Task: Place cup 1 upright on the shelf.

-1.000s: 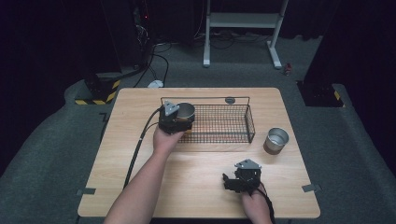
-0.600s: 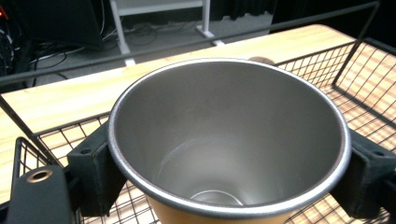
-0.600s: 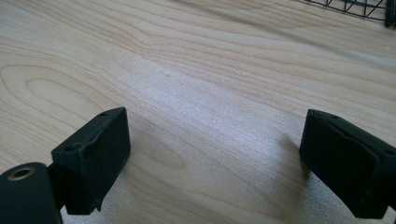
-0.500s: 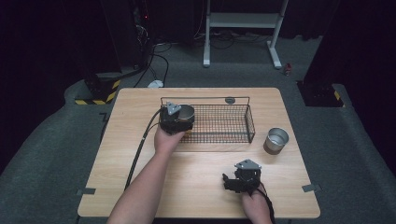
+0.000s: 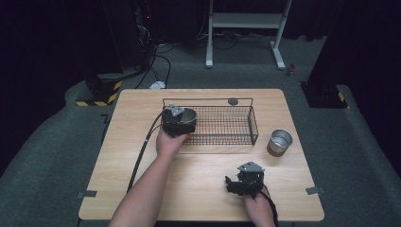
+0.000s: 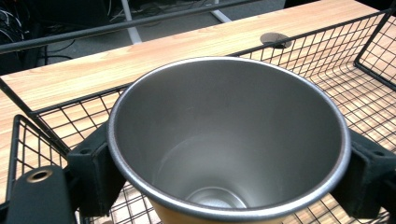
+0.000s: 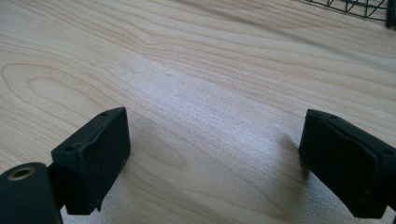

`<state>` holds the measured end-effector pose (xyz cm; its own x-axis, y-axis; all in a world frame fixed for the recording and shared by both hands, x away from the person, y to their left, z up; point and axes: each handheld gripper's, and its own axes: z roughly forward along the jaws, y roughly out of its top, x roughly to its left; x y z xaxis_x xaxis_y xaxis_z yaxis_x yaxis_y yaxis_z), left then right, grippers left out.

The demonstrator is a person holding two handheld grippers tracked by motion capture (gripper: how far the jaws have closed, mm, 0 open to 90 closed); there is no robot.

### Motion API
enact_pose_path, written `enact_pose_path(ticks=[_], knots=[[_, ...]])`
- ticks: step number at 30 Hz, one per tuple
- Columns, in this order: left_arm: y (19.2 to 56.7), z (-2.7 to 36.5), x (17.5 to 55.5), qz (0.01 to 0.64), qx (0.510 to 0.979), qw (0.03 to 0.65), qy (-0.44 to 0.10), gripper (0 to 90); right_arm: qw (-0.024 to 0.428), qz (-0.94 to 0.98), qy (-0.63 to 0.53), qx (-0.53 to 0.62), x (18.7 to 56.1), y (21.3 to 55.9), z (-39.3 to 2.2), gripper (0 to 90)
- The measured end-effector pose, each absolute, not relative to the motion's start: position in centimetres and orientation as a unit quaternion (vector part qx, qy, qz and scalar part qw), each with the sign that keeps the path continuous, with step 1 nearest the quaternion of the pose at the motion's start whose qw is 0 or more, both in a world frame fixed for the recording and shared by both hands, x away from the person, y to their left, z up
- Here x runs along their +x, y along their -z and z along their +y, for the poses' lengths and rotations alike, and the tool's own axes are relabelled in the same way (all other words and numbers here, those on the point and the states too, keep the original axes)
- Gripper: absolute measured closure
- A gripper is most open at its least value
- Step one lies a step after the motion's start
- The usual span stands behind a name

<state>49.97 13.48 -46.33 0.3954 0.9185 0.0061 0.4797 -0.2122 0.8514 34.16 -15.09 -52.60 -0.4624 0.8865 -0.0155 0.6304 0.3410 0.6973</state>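
A steel cup (image 5: 188,116) (image 6: 224,140) is held upright at the left end of a black wire basket (image 5: 253,126) (image 6: 355,79). My left gripper (image 5: 179,122) (image 6: 224,172) is shut on the cup, one black pad (image 6: 93,163) on each side of its wall. I cannot tell whether the cup's base touches the basket floor. A second steel cup (image 5: 279,141) stands on the table to the right of the basket. My right gripper (image 5: 232,184) (image 7: 215,158) rests low over the bare wood near the front edge, open, with nothing between its fingers.
The wooden table (image 5: 142,161) (image 7: 196,70) carries a small dark round disc (image 5: 232,101) (image 6: 275,39) behind the basket. The left gripper's cable (image 5: 142,151) trails back along the person's left forearm. Dark floor, cables and a white stand (image 5: 246,21) lie beyond the far edge.
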Motion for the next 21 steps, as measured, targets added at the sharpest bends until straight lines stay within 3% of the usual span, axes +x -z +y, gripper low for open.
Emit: enact_pose_path(ticks=[21], knots=[[46.49,14.01,49.73,0.492,0.733,0.390,-0.263,11.9,0.201,0.794,-0.318,0.479,34.15,52.59,-15.07,8.8]])
